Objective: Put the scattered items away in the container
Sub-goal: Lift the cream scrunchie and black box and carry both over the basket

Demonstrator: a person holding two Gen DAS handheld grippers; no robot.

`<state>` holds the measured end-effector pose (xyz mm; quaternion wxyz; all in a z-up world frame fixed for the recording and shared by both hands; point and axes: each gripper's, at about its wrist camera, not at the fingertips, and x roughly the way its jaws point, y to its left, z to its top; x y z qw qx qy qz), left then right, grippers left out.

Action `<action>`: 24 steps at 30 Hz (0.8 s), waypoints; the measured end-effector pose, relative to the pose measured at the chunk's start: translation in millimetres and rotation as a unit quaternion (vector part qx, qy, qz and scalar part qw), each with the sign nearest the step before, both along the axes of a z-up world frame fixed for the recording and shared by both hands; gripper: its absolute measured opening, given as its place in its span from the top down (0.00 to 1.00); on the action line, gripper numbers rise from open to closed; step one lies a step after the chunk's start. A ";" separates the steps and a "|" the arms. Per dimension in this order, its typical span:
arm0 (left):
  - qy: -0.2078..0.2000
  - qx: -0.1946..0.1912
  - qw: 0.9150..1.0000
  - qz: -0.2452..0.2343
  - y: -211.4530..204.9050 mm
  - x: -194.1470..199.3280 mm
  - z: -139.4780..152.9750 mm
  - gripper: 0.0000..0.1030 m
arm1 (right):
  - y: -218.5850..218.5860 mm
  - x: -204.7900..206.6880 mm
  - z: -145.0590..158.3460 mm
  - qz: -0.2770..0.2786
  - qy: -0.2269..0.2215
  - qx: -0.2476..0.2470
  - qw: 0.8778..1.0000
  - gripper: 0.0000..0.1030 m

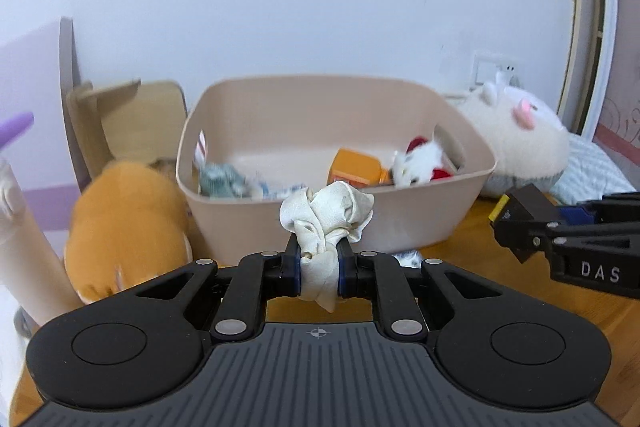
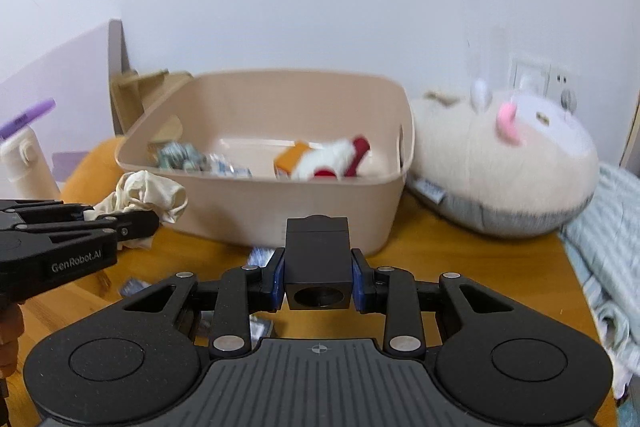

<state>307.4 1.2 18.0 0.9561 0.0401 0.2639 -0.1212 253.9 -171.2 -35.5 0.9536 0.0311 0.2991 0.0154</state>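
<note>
A beige plastic tub (image 1: 224, 219) (image 2: 240, 211) stands on the wooden table and holds an orange box (image 1: 356, 169), a small white and red plush (image 1: 420, 163) and some packets. My left gripper (image 1: 319, 271) is shut on a cream fabric scrunchie (image 1: 328, 215), held above the table just in front of the tub's near wall. My right gripper (image 2: 319, 281) is shut on a black box (image 2: 318, 259) with a round hole in its near face, also lifted before the tub. Each gripper appears at the edge of the other's view.
An orange plush (image 1: 124, 227) lies left of the tub, a big white plush (image 2: 504, 163) lies to its right. Small foil packets (image 2: 260, 327) are scattered on the table (image 2: 460, 255) under my grippers. A cream bottle (image 2: 24, 167) stands far left. Bedding (image 2: 608, 227) lies at the right.
</note>
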 end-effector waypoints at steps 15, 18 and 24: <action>-0.035 0.011 0.999 0.012 -3.7 25.7 33.2 0.85 | -9.2 21.8 50.0 0.008 -0.040 -0.010 0.999 0.72; -0.033 0.006 0.999 0.017 -2.9 35.5 37.2 0.85 | -8.8 29.5 53.8 0.009 -0.042 -0.018 0.999 0.72; -0.023 0.006 0.999 0.036 -1.3 55.8 35.5 0.85 | -10.6 49.6 52.5 0.008 -0.034 -0.014 0.999 0.72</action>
